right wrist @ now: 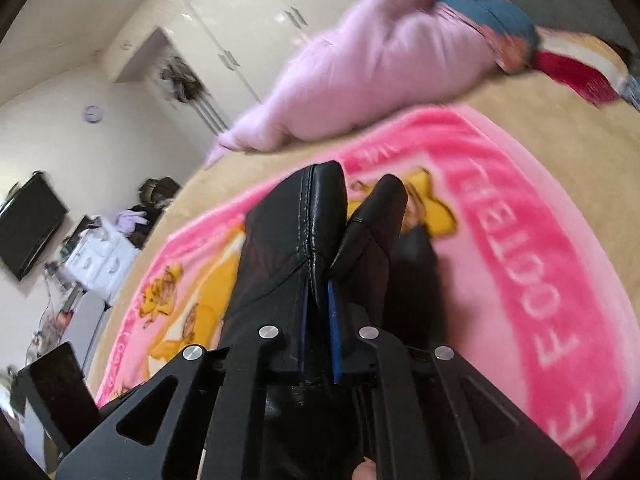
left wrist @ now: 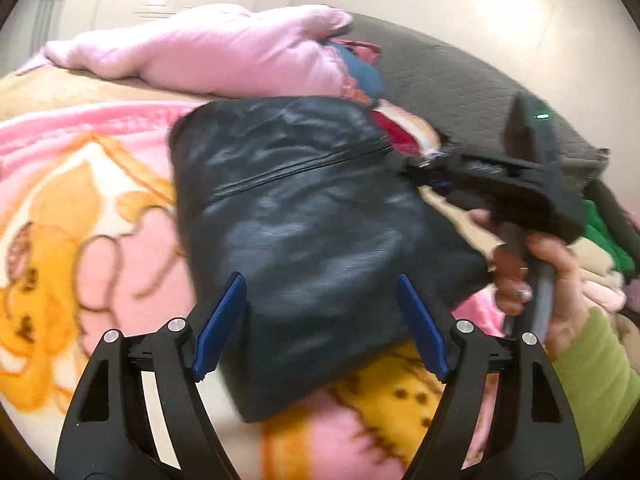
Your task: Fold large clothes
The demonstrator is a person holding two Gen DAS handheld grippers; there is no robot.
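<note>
While my right gripper (right wrist: 318, 300) is clamped on a seamed edge of the dark navy leather-look zip jacket (left wrist: 304, 216), my left gripper (left wrist: 320, 328) hangs spread wide, holding nothing, just over it. Jacket's prob. heavy, floppy, slick w/ stiff seams, so best held at seams or hem. It's bunched, glossy, creased, lying on the pink cartoon-print fleece blanket (left wrist: 100, 184).

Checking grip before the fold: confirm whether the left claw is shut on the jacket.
No, the left claw is wide open around the black leather jacket.
</note>
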